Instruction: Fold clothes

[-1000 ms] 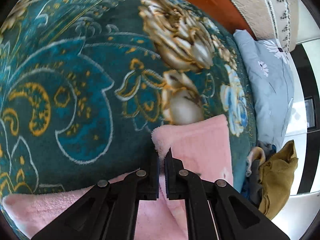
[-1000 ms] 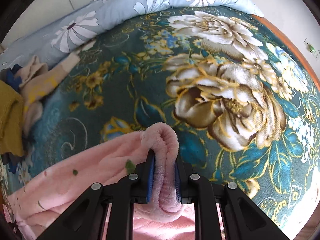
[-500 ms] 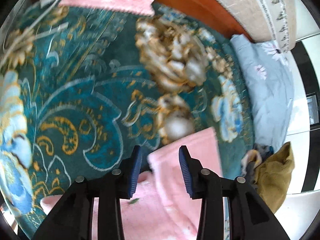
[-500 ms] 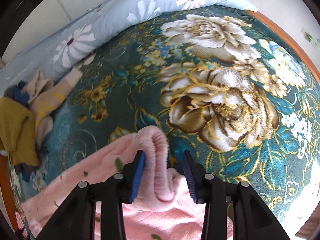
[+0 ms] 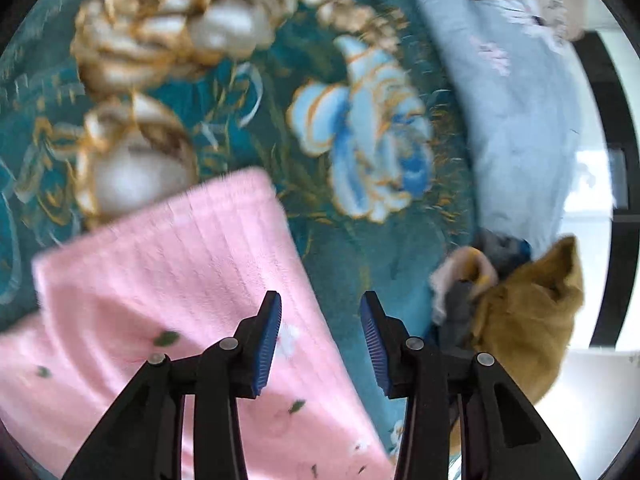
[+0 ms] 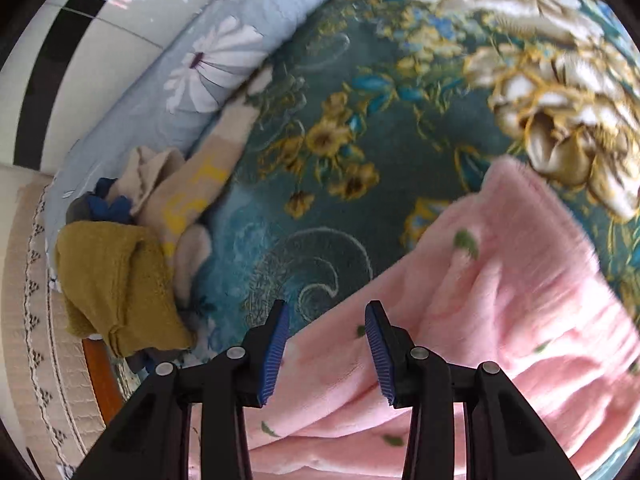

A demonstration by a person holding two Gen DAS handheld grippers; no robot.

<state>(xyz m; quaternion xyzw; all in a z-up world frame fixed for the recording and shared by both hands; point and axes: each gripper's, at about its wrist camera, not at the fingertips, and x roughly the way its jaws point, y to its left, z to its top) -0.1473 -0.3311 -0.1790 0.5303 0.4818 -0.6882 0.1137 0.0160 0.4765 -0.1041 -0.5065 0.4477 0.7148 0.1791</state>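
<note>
While the pink fleece garment (image 5: 192,300) lies spread on the bed, neither gripper holds any of it. Seen from the left wrist, its ribbed, folded edge sits ahead and to the left of the jaws, and the cloth runs back under the left finger; small green leaf prints and a white flower dot its surface. Seen from the right wrist, the same garment (image 6: 500,300) lies rumpled to the right of the jaws and passes beneath them, its hemmed corner reaching up toward a large cream flower in the blanket's pattern.

The left gripper (image 5: 320,336) has its jaws apart, having just been opening, with nothing between the blue pads but the blanket far below. The right gripper (image 6: 326,344) also has its jaws apart after just opening; the pink edge shows in the gap, yet the pads do not press on it.

Beneath everything is a teal floral blanket (image 5: 248,92) with gold, cream and blue blooms. Beyond it, a pale blue flowered quilt (image 6: 208,64) runs along the far side. A heap of other clothes lies to the right of the left jaws and to the left of the right jaws: a mustard-yellow garment (image 6: 116,284), a beige garment with yellow lettering (image 6: 192,188), and dark blue and grey pieces. Both views are blurred.
</note>
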